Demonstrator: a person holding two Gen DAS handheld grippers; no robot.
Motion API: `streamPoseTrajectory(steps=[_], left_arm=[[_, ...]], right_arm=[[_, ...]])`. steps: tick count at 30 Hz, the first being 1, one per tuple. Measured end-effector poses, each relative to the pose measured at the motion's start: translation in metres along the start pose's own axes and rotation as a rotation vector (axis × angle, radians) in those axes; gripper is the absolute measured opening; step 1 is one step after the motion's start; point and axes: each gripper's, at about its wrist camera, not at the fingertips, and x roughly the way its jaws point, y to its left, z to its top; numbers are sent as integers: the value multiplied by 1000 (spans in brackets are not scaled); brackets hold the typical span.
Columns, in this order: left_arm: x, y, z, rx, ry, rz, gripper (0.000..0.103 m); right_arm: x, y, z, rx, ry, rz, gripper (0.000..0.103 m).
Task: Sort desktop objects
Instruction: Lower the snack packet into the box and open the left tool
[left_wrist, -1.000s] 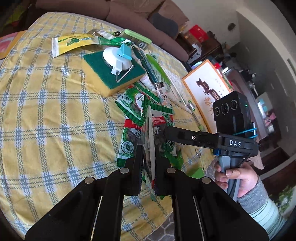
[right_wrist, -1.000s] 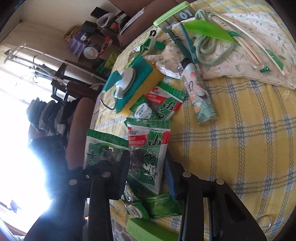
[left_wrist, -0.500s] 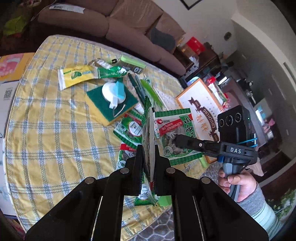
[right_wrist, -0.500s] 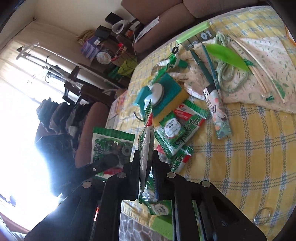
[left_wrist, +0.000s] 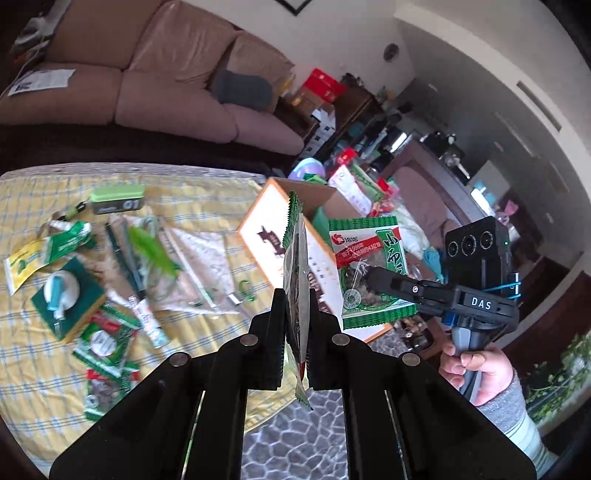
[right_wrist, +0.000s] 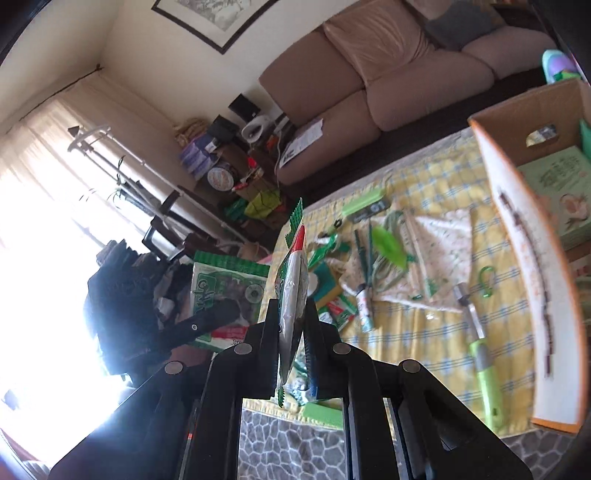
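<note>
Green-edged snack packets are what I have in both hands. My left hand-held gripper (left_wrist: 296, 343) is clamped tight on one packet (left_wrist: 295, 295), gripped edge-on so it stands upright between the pads, its zigzag top pointing up and its lower corner hanging below the fingers. My right hand-held gripper (right_wrist: 291, 349) is pinched on a second packet (right_wrist: 292, 284) in the same edge-on way; its jaws have just been closing and now press on the foil. From the left wrist view I can see that second packet face-on (left_wrist: 369, 271), green and red with a clear window, held in the air by the right hand-held gripper's black fingers, with my right hand (left_wrist: 476, 363) on the grip below. Both packets are up off the worktop (left_wrist: 44, 354), which wears a yellow checked cloth. Behind the packets stands an open cardboard box (right_wrist: 524, 229) with a white and orange side, resting on the worktop's far right part. More of the same packets (left_wrist: 107, 339) lie on the cloth to the left, just beside a green and yellow sponge (left_wrist: 64, 306) with a white and blue suction hook (left_wrist: 61, 293) on top. Pens, a flowered cloth (right_wrist: 443, 254), a green carabiner (right_wrist: 487, 282) and a green lighter (right_wrist: 485, 376) lie spread across the middle.
</note>
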Motion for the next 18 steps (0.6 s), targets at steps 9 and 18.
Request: streamPoseTrajectory(steps=[9,18], left_arm=[[142,-122,23,79,123,-76,8],[269,-180,25,192,310,28,8]], right_arm=[[-149,-85,38,59,-99,-250,10],[-184,-197,40,165,-46,-401,10]])
